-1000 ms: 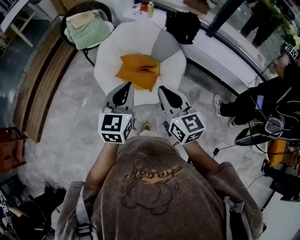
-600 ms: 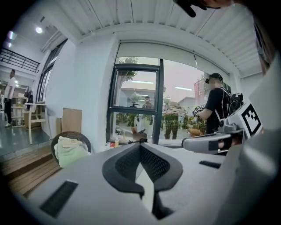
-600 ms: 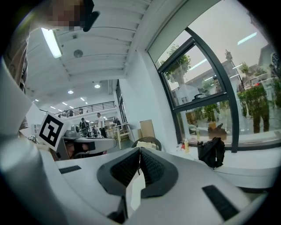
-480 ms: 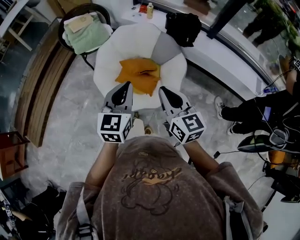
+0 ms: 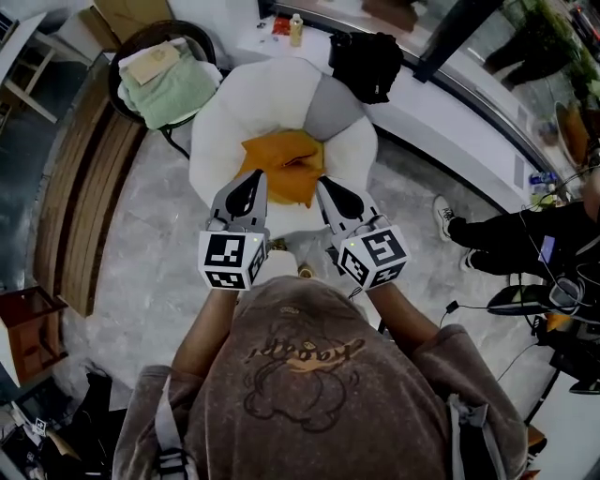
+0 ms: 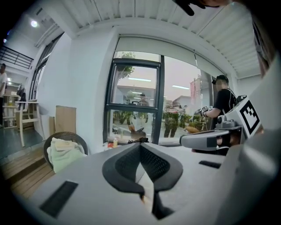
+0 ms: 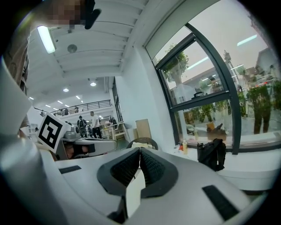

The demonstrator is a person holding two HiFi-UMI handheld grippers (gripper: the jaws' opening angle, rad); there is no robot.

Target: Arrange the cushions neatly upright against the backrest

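Observation:
An orange cushion (image 5: 281, 164) lies flat and crumpled on the seat of a white round armchair (image 5: 234, 98). A grey cushion (image 5: 330, 101) leans at the chair's back right. My left gripper (image 5: 255, 176) and right gripper (image 5: 323, 184) are held side by side in front of the chair, their tips over the seat's near edge and the orange cushion's near corners. Both are shut with nothing between the jaws. The left gripper view (image 6: 140, 144) and right gripper view (image 7: 140, 149) look level across the room and show neither cushion.
A wicker chair (image 5: 145, 47) with a green towel (image 5: 169, 89) stands to the armchair's left. A black bag (image 5: 366, 58) and a bottle (image 5: 295, 28) sit on the white window ledge (image 5: 441, 112) behind. A person (image 5: 525, 239) and cables are at the right.
The armchair has drawn closer; both gripper tips now reach over the seat's near edge. The jaws stay shut. The person at the right has shifted.

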